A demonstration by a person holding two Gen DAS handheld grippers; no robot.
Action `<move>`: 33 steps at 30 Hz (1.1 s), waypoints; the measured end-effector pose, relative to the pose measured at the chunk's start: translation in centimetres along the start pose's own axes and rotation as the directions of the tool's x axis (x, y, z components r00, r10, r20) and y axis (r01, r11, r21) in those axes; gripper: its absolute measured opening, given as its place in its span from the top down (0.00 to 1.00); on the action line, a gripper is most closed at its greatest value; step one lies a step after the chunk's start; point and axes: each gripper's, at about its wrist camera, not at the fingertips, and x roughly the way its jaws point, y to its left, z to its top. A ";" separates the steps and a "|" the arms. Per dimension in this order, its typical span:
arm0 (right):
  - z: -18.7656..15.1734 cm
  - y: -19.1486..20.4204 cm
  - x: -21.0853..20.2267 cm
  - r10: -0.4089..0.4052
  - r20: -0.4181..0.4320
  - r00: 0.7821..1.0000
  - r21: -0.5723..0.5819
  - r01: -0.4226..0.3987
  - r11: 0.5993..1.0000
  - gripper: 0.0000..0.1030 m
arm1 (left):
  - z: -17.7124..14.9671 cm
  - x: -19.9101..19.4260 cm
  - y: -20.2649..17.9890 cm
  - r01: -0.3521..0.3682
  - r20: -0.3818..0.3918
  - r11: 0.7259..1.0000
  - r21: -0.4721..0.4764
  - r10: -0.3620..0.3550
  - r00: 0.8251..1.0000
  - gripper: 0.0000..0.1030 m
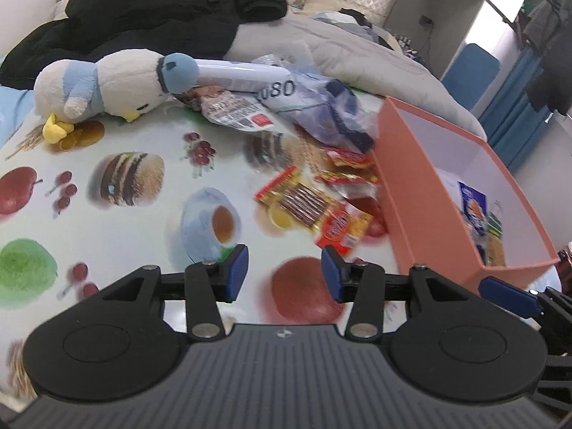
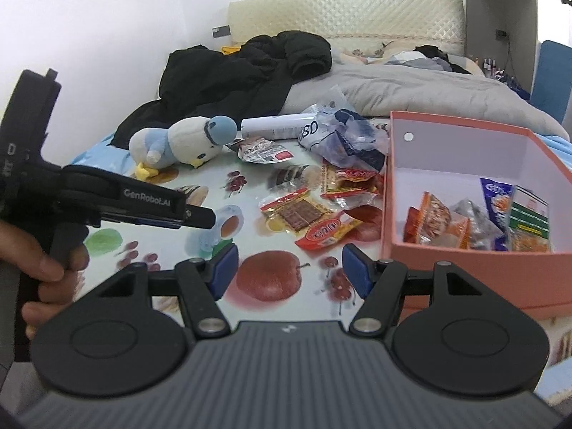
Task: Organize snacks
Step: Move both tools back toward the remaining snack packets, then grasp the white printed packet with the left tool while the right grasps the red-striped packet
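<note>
Several snack packets lie on a food-print cloth point(image 1: 143, 221): a yellow-red packet point(image 1: 304, 203) point(image 2: 293, 211), a red packet point(image 1: 339, 230) point(image 2: 325, 232), more red ones point(image 1: 350, 168) point(image 2: 350, 182), and a crumpled bluish bag point(image 1: 329, 107) point(image 2: 346, 136). A salmon-pink box point(image 1: 404, 193) point(image 2: 461, 261) on the right holds several packets point(image 2: 475, 221). My left gripper point(image 1: 284, 273) is open and empty, just short of the red packet. It shows from the side in the right wrist view point(image 2: 200, 218). My right gripper point(image 2: 289, 270) is open and empty, left of the box's near corner.
A plush duck point(image 1: 107, 85) point(image 2: 182, 141) lies at the far left of the cloth, next to a white tube point(image 1: 236, 75) point(image 2: 271, 125). Black clothes point(image 1: 150, 10) point(image 2: 243, 71) and a grey duvet point(image 2: 411, 89) cover the bed behind.
</note>
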 end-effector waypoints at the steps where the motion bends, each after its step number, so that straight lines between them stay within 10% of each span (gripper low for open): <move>1: 0.3 0.1 0.6 0.003 -0.001 1.000 0.001 -0.003 1.000 0.36 | 0.4 0.5 0.5 -0.005 -0.003 1.000 -0.003 0.005 1.000 0.50; 14: 1.4 1.0 8.8 0.056 -0.074 0.996 -0.007 -0.057 0.998 0.36 | 4.4 8.1 5.0 -0.047 -0.038 0.998 -0.030 0.046 0.998 0.40; 17: 1.5 0.8 10.9 0.063 -0.087 0.994 0.003 -0.063 0.998 0.16 | 5.6 10.0 5.9 -0.043 -0.033 0.998 -0.045 0.042 0.999 0.38; 24: 1.8 -0.7 15.7 0.032 -0.107 0.994 0.032 -0.029 0.999 0.15 | 8.5 13.8 7.5 0.037 -0.004 0.992 -0.118 -0.038 0.999 0.32; 33: 3.4 -2.1 21.8 0.011 -0.114 0.993 -0.004 -0.012 1.000 0.15 | 11.4 18.4 10.9 0.235 0.101 0.899 -0.371 -0.212 0.972 0.32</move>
